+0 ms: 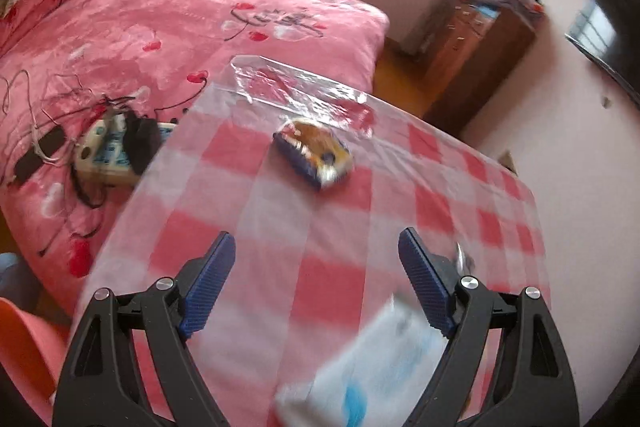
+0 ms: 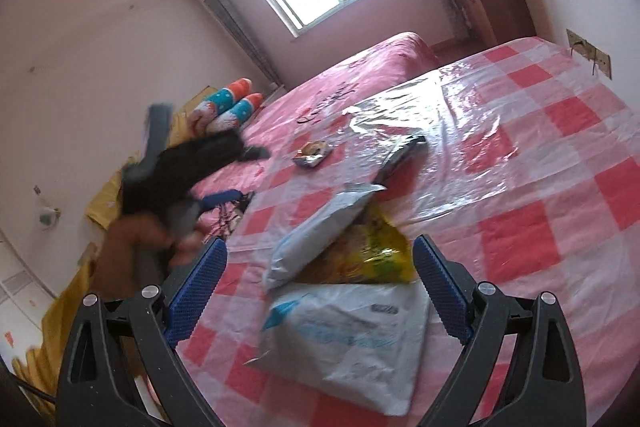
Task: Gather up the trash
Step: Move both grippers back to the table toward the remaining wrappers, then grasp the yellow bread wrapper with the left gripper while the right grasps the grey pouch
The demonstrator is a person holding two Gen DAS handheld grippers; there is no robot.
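A table under a red-and-white checked plastic cloth [image 1: 332, 267] [image 2: 520, 239] carries the trash. In the left wrist view a small blue-and-yellow snack wrapper [image 1: 314, 153] lies mid-table, well ahead of my open left gripper [image 1: 316, 247]; a blurred white-and-blue bag [image 1: 372, 371] lies low between its fingers, untouched. In the right wrist view my right gripper [image 2: 320, 247] stands open over a white-and-blue bag [image 2: 352, 343], a yellow snack bag [image 2: 372, 259] and a grey-white pouch [image 2: 320, 231]. Farther off lie a silver-black wrapper [image 2: 404, 151] and the small snack wrapper [image 2: 313, 151]. The left gripper [image 2: 180, 171] shows blurred at the left.
A bed with a pink heart-print cover [image 1: 180, 39] stands beside the table, with cables and a white device [image 1: 108, 147] on it. A brown cabinet [image 1: 480, 43] topped with folded blankets stands by the far wall. An orange stool [image 1: 24, 347] is at the lower left.
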